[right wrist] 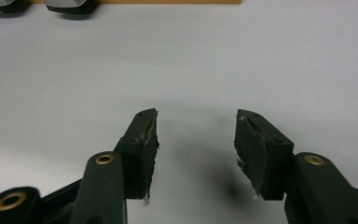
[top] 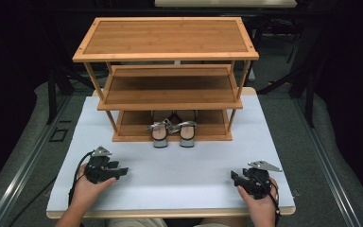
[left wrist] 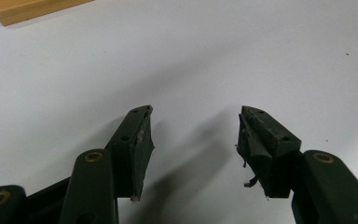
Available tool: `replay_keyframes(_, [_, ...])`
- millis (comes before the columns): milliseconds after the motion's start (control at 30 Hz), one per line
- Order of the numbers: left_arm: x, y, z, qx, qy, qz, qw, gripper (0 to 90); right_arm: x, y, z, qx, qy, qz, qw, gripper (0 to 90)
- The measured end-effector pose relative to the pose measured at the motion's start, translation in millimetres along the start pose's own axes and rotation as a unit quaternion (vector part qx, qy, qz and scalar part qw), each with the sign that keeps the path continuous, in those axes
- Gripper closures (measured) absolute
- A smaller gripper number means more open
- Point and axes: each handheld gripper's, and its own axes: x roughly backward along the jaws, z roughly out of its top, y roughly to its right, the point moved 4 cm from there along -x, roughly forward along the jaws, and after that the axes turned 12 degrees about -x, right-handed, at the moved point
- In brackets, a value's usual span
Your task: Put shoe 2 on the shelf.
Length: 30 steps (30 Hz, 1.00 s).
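Both grippers, left gripper point(top: 121, 171) and right gripper point(top: 234, 176), rest near the counter's point(top: 179, 170) front edge with fingers apart and empty; a careless reach could knock the sandals point(top: 174, 128) off the rack's point(top: 165, 75) bottom shelf.

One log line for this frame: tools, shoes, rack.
left tool: open, empty | right tool: open, empty | sandals: bottom shelf, toes overhanging | rack: upper shelves bare

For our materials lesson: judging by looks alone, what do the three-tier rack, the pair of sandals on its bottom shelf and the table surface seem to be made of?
The rack looks like bamboo or light wood with a smooth satin finish, going by its fine parallel grain lines. The sandals appear to have shiny metallic-silver straps, possibly synthetic, over grey soles. The table surface is matte white, perhaps laminate or board; the pictures leave that open.
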Motion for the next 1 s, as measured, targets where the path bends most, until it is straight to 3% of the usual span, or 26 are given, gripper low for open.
replay_keyframes(100, [0.4, -2.5, -0.6, -0.001, 0.002, -0.002, 1.0000, 44.6, -3.5, -4.3, -1.7, 0.007, 0.010, -0.006, 0.9999, 48.4])
replay_keyframes(167, [0.5, -4.0, -0.9, 0.004, 0.004, -0.001, 1.0000, 44.5, -4.4, -5.8, -2.8, 0.016, 0.001, -0.007, 0.9998, 48.2])
replay_keyframes(1000, [2.3, -10.9, -3.2, 0.024, 0.013, 0.008, 0.9996, 39.7, -8.8, -9.5, -5.9, 0.015, 0.003, 0.008, 0.9998, 46.4])
